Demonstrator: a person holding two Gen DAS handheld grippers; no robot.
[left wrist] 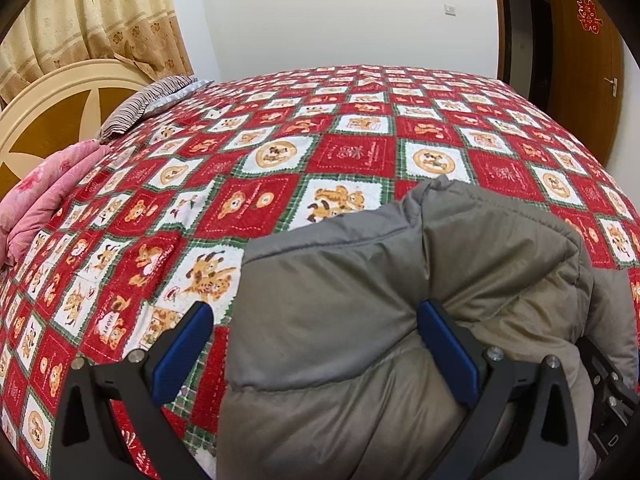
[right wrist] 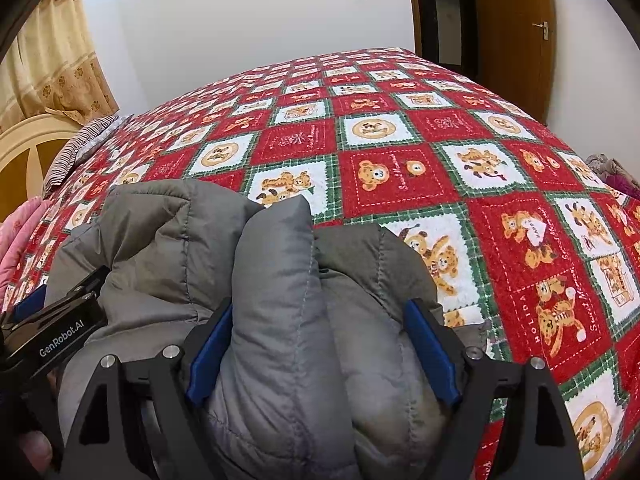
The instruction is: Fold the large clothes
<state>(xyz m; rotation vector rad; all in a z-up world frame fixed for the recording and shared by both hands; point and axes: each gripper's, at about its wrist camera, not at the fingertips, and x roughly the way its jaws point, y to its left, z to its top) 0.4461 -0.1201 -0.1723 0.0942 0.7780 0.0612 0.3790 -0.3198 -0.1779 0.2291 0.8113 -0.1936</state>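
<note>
A puffy grey jacket [left wrist: 360,280] lies bunched in folds on the near part of the bed [left wrist: 348,152]. My left gripper [left wrist: 316,308] is open wide over its left edge. Its left finger [left wrist: 184,348] hangs over bare bedspread, and its right finger [left wrist: 448,352] rests against the fabric. My right gripper [right wrist: 320,306] also stands wide. A thick upright fold of the jacket [right wrist: 280,280] fills the gap and touches both blue pads [right wrist: 430,354] without being squeezed. The left gripper [right wrist: 60,320] shows at the left of the right wrist view.
The bed carries a red, white and green teddy-bear bedspread [right wrist: 440,140]. A pink quilt [left wrist: 44,196] and a striped pillow [left wrist: 144,108] lie by the headboard [left wrist: 48,112] on the left. A curtain [left wrist: 92,20], a white wall and a brown door [right wrist: 516,32] stand beyond.
</note>
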